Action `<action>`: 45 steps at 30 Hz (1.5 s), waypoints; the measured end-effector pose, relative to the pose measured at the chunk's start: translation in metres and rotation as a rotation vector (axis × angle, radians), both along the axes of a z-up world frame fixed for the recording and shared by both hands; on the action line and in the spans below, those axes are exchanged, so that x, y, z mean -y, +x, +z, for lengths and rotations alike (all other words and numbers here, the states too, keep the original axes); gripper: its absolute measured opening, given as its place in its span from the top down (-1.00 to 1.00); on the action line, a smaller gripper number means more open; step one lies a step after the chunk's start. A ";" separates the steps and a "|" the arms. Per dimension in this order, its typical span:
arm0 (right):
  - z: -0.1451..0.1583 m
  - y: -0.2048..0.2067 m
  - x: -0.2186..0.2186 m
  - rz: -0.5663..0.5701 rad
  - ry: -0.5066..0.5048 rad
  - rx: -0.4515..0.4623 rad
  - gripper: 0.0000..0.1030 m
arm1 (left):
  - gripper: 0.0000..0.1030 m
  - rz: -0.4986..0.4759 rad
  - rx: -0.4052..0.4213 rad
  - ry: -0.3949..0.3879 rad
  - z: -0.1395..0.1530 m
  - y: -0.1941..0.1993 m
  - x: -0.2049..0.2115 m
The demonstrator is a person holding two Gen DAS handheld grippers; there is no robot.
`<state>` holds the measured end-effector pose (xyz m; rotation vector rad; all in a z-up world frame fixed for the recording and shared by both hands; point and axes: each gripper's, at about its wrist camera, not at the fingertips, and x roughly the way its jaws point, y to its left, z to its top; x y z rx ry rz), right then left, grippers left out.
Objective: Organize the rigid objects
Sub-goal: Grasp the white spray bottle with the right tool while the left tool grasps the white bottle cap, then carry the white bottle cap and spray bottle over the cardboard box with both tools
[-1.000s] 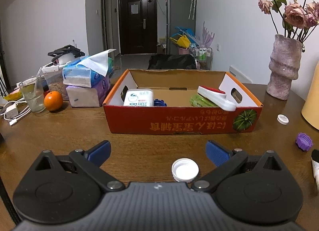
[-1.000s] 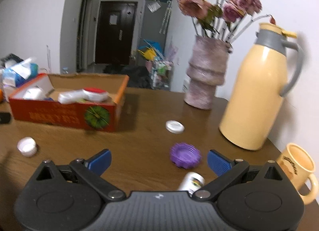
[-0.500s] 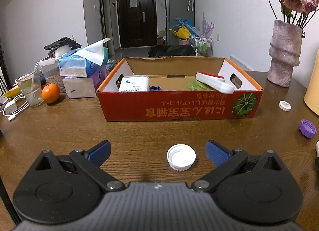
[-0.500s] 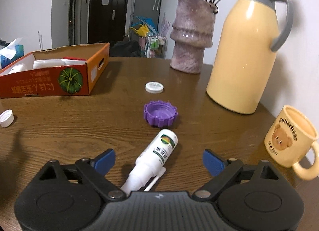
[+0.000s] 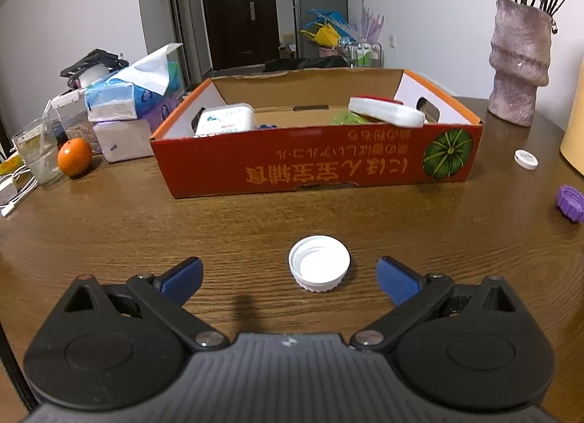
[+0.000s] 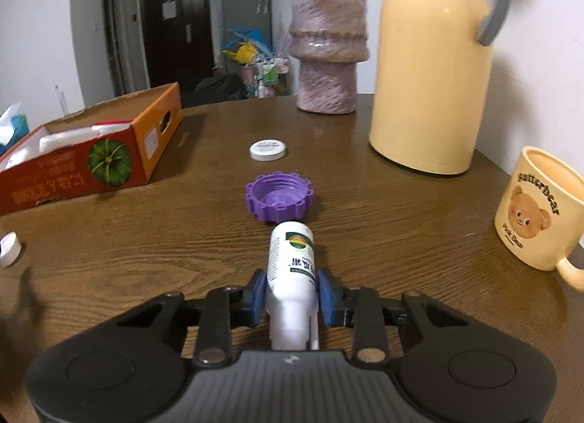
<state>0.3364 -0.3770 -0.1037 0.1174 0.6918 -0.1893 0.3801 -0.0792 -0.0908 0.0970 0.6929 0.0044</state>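
right gripper (image 6: 291, 294) clamped on the white spray bottle (image 6: 291, 263), which lies on the wooden table (image 6: 401, 211), its far end just short of the purple cap (image 6: 278, 197). left gripper (image 5: 290, 274) spread wide, low over the table, white cap (image 5: 319, 267) between its fingers, seemingly untouched. orange cardboard box (image 5: 314, 163) sits beyond, holding a few items.

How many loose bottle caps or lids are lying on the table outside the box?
3. A white cap lies open side up between the open left gripper's fingers. A purple cap and a flat white lid lie ahead of the right gripper. More may be hidden in the cardboard box.
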 end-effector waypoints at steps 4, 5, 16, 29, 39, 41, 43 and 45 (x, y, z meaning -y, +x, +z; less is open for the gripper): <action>0.002 -0.005 0.005 -0.015 0.025 0.039 0.49 | -1.00 0.009 -0.016 0.007 -0.006 0.007 0.003; 0.003 -0.005 0.005 -0.017 0.025 0.045 0.49 | -1.00 0.011 -0.021 0.001 -0.007 0.009 0.003; 0.008 -0.010 0.003 -0.042 0.003 0.101 0.48 | -0.99 0.044 -0.042 -0.019 -0.014 0.024 0.002; 0.008 -0.012 -0.002 -0.047 -0.003 0.115 0.49 | -0.11 -0.015 -0.049 -0.055 -0.017 0.025 0.006; 0.007 -0.013 -0.006 -0.047 -0.012 0.121 0.49 | 0.20 -0.051 -0.042 -0.070 -0.017 0.023 0.008; 0.007 -0.014 -0.007 -0.047 -0.014 0.124 0.48 | 0.21 -0.052 -0.042 -0.063 -0.016 0.022 0.009; 0.008 -0.014 -0.008 -0.044 -0.016 0.129 0.49 | 0.21 -0.053 -0.042 -0.060 -0.016 0.022 0.009; 0.008 -0.015 -0.010 -0.041 -0.018 0.134 0.49 | 0.20 -0.053 -0.042 -0.059 -0.015 0.021 0.009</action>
